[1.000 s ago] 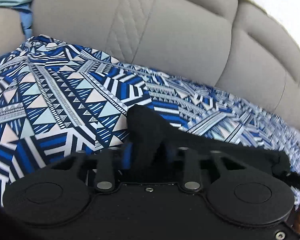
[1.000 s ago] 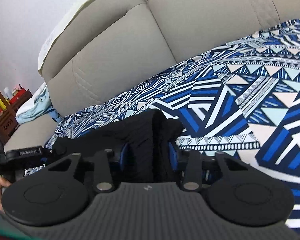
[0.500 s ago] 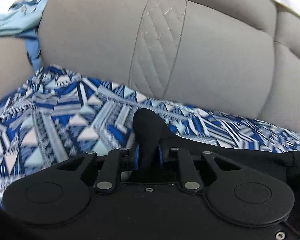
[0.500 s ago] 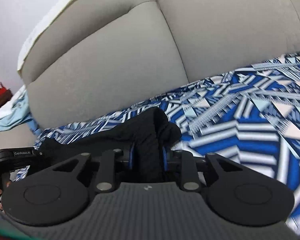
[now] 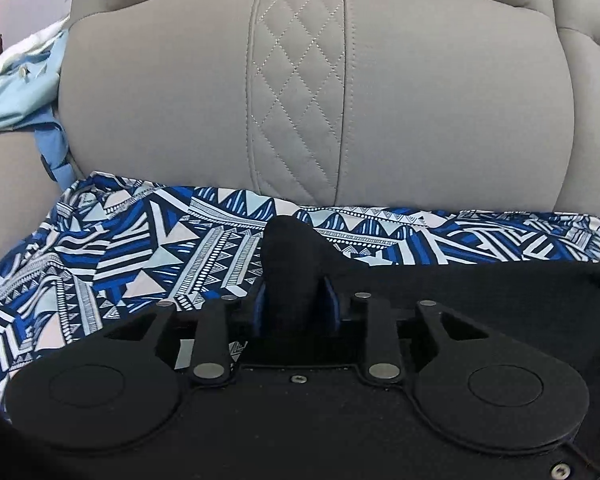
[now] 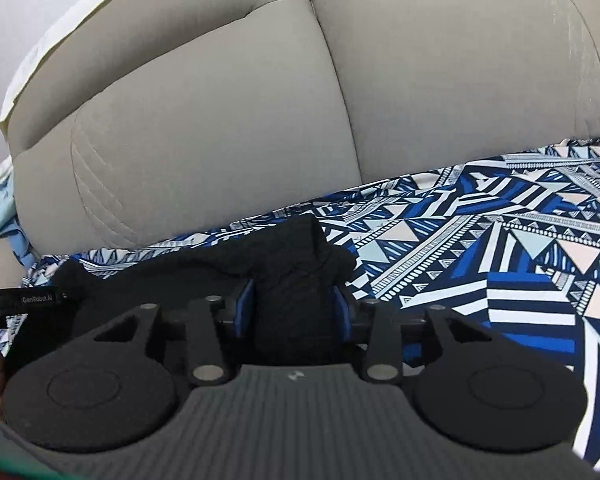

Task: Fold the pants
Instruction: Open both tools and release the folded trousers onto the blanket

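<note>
The black pants are stretched between my two grippers over a blue and white patterned cloth on a grey sofa. My left gripper is shut on a bunched edge of the pants, which sticks up between its blue pads. My right gripper is shut on another bunched edge of the pants. In the right wrist view the left gripper's body shows at the far left, with black fabric running toward it. Both grips are close to the sofa backrest.
The grey sofa backrest rises just behind the pants, with a seam between cushions. A light blue garment lies on the sofa at the left. The patterned cloth spreads to the right.
Both grippers have moved with the pants toward the sofa backrest, which now fills most of both views. Less patterned cloth shows ahead. Both grips stay shut on the fabric.
</note>
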Available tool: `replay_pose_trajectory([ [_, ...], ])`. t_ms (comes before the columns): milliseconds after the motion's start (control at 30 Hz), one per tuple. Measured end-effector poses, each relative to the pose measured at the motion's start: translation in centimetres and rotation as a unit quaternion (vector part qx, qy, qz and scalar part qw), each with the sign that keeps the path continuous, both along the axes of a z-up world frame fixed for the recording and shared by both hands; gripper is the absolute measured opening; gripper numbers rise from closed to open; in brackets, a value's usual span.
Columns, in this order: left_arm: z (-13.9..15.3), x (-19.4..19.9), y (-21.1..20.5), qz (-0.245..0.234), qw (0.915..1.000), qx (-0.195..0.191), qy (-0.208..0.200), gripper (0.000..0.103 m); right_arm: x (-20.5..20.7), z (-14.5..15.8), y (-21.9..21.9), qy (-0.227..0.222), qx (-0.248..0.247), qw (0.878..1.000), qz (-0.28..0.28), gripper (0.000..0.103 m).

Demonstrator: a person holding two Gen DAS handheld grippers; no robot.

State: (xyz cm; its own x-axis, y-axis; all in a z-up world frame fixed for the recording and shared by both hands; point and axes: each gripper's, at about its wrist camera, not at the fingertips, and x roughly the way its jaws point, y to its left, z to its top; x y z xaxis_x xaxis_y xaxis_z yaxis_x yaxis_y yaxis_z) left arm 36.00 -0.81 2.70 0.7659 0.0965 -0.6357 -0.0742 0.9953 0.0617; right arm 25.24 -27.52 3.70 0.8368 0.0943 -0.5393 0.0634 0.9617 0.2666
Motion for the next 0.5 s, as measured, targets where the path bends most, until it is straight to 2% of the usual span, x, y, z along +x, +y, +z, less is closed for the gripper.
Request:
replay_pose_trajectory([
  [33, 0.1, -0.2, -0.1, 0.004, 1.0000, 0.008, 0.002, 0.042, -0.1, 0.2, -0.1, 0.000, 0.000, 1.000, -0.003, 0.061],
  [100, 0.6, -0.9, -0.1, 0.008, 0.9998, 0.012, 0.011, 0.053, -0.5, 0.5, -0.1, -0.002, 0.002, 1.000, -0.007, 0.075],
  [133, 0.8, -1.5, -0.1, 0.003, 0.9999, 0.007, 0.015, 0.061, -1.1, 0.7, -0.1, -0.006, -0.006, 1.000, -0.014, 0.077],
  [200, 1.2, -2.9, 0.0, -0.012, 0.9997, -0.002, 0.021, 0.069, -2.7, 1.3, 0.1, -0.023, -0.018, 0.999, -0.016, 0.081],
  [367, 1.7, -7.8, 0.0, -0.034, 0.9994, -0.004, 0.009, 0.073, -7.2, 3.1, 1.9, -0.069, -0.079, 0.994, -0.027, 0.085],
  [500, 2.3, -12.2, 1.2, -0.034, 0.9984, -0.043, -0.011, 0.075, -10.7, 4.0, 5.3, -0.114, -0.104, 0.988, -0.003, 0.086],
])
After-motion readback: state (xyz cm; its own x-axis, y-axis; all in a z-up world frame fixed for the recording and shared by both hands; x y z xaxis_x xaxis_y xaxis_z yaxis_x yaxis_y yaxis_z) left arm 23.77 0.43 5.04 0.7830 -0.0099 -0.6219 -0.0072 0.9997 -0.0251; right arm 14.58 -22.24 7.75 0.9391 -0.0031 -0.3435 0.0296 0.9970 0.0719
